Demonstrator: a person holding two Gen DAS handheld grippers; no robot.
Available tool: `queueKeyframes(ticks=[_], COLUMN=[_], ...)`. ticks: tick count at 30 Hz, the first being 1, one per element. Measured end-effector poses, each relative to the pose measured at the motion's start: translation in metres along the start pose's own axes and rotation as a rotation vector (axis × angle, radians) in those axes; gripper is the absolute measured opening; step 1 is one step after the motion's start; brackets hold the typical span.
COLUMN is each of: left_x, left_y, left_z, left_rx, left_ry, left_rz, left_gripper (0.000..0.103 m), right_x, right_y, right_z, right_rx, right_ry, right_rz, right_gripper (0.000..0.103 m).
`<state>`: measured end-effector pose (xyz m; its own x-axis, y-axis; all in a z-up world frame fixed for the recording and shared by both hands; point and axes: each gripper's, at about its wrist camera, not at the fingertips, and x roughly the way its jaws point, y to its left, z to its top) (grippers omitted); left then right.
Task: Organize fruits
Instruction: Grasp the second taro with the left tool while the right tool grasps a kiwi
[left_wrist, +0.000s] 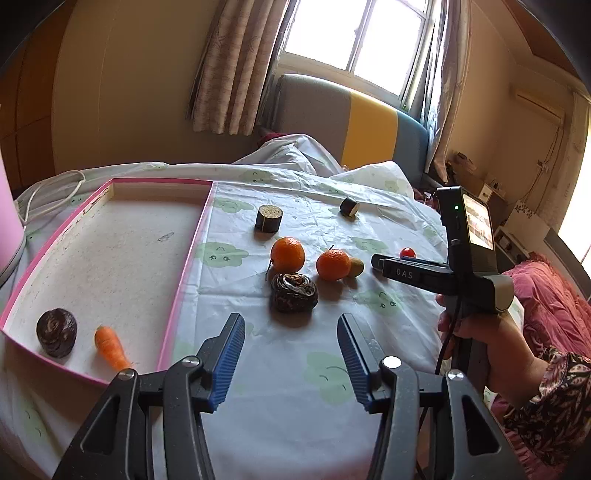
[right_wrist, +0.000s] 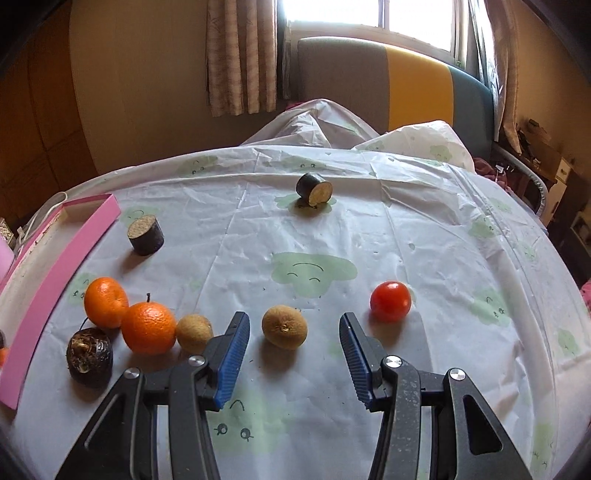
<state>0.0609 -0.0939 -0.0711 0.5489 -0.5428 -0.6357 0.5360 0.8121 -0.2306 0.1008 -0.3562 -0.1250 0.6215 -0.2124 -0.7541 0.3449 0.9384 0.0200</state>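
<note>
Step in hand: approach for a pick. Right gripper (right_wrist: 293, 354) has its fingers spread wide and empty, lined up on a kiwi (right_wrist: 284, 326) lying on the counter (right_wrist: 424, 229) just ahead, between the fingertips' line. A second kiwi (right_wrist: 194, 332) touches an orange (right_wrist: 148, 327) to its left; a tomato (right_wrist: 390, 301) sits to the right, apart.

Left gripper (left_wrist: 291, 354) also spread and empty, hovering short of a dark round root (left_wrist: 293, 292). Pink tray (left_wrist: 184, 266) holds a carrot (left_wrist: 110, 347) and another dark root (left_wrist: 56, 332).

Next move, judged: advance right fingers around the kiwi, close gently, avoid nudging its neighbour.
</note>
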Motion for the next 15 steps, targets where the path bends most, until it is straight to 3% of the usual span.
queueKeyframes(ticks=[5,10,15], left_x=[0.024,0.049,0.076], left_y=[-0.001,-0.007,-0.015], left_z=[0.009,0.017,0.025], left_rx=[-0.013,0.000,0.020], left_ry=[0.040,0.081,0.125], left_rz=[0.009,0.024,0.044], left_gripper=[0.053,0.053,0.053], right_x=[0.010,0.010,0.010], right_y=[-0.003,0.008,0.010], right_z=[-0.004,-0.009,-0.010], right_rx=[0.015,-0.036,-0.046], right_ry=[0.025,-0.003,-0.022], right_rz=[0.010,-0.021,-0.022], right_gripper=[0.039,0.027,0.027])
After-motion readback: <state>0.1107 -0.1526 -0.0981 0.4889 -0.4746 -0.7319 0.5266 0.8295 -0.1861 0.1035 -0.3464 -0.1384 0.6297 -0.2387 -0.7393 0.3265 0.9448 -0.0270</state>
